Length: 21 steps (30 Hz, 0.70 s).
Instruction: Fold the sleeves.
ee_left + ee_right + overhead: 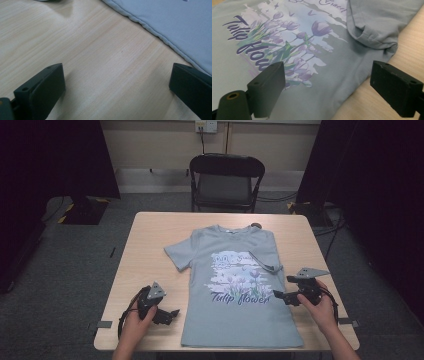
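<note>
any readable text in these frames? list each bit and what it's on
"Tulip flower": purple script across the print on the grey T-shirt, read in the high view.
"Grace…": smaller script higher on the print in the right gripper view, cut off by the folded sleeve.
Small script at the print's top in the high view: too blurred.

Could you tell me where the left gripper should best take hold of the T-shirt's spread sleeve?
Probably at the sleeve cuff hem, coming in from the bare table on its outer side: it lies flat and spread, and the open left gripper is already beside that edge.

Beyond your wooden table (150,240) stands a black folding chair (226,181) — grey carpet (70,270), beige wall (160,142), dark curtains (55,155) either side.
</note>
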Available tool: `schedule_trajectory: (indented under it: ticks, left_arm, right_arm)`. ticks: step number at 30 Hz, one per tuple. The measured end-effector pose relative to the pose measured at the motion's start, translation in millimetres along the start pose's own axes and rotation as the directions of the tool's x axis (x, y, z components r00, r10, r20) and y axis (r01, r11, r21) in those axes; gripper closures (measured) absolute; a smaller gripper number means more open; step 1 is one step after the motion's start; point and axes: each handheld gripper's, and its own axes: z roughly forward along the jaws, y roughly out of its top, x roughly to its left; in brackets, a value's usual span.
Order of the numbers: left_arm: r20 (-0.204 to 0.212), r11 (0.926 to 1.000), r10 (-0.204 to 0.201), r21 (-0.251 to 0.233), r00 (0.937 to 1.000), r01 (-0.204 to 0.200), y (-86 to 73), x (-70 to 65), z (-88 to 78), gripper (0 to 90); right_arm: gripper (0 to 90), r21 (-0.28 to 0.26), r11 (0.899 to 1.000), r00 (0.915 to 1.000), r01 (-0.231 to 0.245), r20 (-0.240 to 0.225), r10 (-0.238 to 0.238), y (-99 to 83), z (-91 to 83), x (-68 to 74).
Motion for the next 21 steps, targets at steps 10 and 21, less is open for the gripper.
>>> schedule_trajectory:
  ticks: [10,21]
  left_arm:
    - [0.0,1.0,0.0,0.0,1.0,0.0,0.0,0.0,0.0,0.0]
    - [0.0,1.0,0.0,0.0,1.0,0.0,0.0,0.0,0.0,0.0]
  right_arm:
    - [12.3,0.006,1.0,1.0,0.004,-0.003,-0.004,-9.7,-3.4,5.4]
    - [12.3,0.018,1.0,0.9998,0.021,0.007,-0.021,-19.8,-8.0,10.2]
